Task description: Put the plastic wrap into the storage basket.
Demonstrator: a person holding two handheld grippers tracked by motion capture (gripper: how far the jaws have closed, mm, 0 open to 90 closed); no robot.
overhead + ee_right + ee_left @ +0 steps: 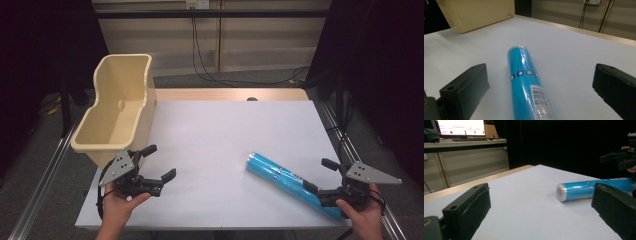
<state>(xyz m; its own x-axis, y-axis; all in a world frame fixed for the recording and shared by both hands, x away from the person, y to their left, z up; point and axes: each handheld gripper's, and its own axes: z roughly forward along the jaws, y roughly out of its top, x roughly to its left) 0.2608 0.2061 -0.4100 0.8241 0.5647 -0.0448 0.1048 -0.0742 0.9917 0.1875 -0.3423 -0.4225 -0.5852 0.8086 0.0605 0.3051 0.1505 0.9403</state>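
My right gripper point(323, 176) hides the near end of the tube point(280, 177); my right gripper view cuts it off too. The print on it is too small to read.

- A bright blue tube point(287, 182) wrapped in clear glossy film lies on its side on the white table top, toward the near right.
- It runs diagonally.
- Small white icons and a barcode label mark its side.
- Its round end cap looks pale grey.
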